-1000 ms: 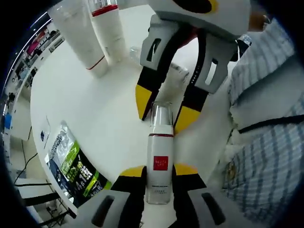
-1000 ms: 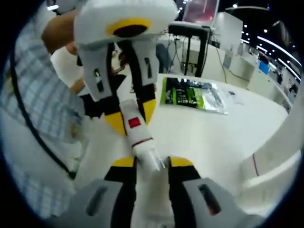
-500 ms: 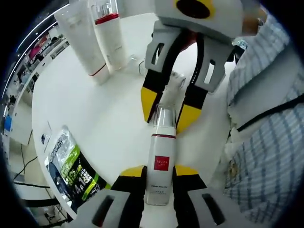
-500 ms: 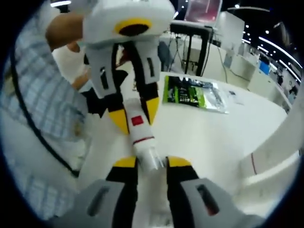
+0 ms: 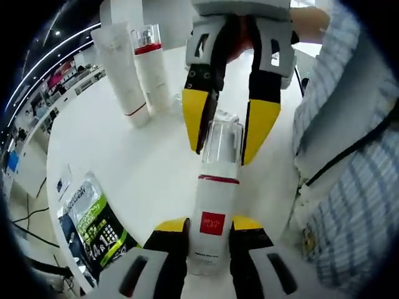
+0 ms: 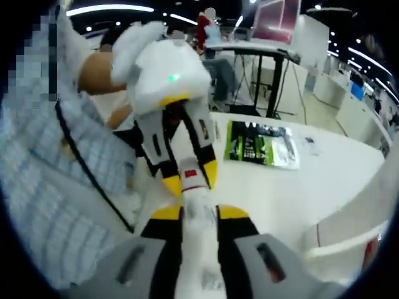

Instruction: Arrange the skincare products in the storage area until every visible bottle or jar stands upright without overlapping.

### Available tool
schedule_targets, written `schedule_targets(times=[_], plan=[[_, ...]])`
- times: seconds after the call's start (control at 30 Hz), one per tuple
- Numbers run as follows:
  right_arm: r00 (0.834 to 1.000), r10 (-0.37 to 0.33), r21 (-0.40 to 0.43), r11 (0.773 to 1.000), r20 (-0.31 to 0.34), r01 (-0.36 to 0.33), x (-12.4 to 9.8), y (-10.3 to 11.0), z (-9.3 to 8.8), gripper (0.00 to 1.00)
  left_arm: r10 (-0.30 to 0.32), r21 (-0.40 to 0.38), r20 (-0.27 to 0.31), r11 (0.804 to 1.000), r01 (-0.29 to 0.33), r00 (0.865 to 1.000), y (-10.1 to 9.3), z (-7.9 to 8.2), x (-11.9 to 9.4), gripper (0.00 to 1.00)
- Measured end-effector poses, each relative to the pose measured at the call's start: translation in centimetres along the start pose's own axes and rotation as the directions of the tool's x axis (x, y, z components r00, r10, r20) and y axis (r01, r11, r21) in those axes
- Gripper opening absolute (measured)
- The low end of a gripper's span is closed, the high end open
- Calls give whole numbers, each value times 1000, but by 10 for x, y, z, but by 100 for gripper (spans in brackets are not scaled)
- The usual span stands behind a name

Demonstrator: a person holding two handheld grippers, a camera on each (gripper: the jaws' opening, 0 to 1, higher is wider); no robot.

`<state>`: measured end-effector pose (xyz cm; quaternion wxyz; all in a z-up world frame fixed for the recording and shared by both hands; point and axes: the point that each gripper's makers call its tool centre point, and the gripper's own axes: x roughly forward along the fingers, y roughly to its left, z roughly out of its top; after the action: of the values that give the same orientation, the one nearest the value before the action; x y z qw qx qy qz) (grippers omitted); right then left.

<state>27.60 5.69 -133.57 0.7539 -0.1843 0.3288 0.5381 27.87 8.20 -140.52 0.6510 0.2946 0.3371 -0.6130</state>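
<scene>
Left gripper view: one white bottle (image 5: 214, 212) with a red label and clear cap is held off the surface (image 5: 106, 149), clamped at its base by the left claw (image 5: 209, 225) and at its cap by the right claw (image 5: 221, 128), presumably so it can be swung upright with control at both ends. Two more products are counted standing behind: a tube (image 5: 121, 75) and a red-banded bottle (image 5: 151, 68), just beside each other. One green packet (image 5: 93, 224) lies flat near the edge. Right gripper view repeats the two-ended hold.

Left hand-held gripper (image 5: 209, 227) clamping bottle (image 5: 214, 212) base, right hand-held gripper (image 6: 199, 213) clamping its cap
</scene>
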Motion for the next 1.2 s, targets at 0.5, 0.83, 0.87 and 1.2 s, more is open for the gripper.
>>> schedule_targets(times=[0.5, 0.83, 0.87, 1.2], plan=[[989, 39, 30, 999, 141, -43, 13, 4, 54, 19, 27, -65, 241, 998, -12, 970, 1, 1, -1, 25], [990, 19, -5, 1000, 142, -19, 19, 3, 65, 19, 46, -81, 326, 996, -21, 944, 6, 2, 3, 26], [990, 19, -6, 1000, 137, -18, 19, 2, 65, 18, 51, -86, 333, 996, -24, 942, 7, 4, 3, 26], [990, -50, -1, 999, 132, 51, 15, -13, 69, 18, 38, -98, 315, 995, -7, 948, 15, 9, -1, 38]])
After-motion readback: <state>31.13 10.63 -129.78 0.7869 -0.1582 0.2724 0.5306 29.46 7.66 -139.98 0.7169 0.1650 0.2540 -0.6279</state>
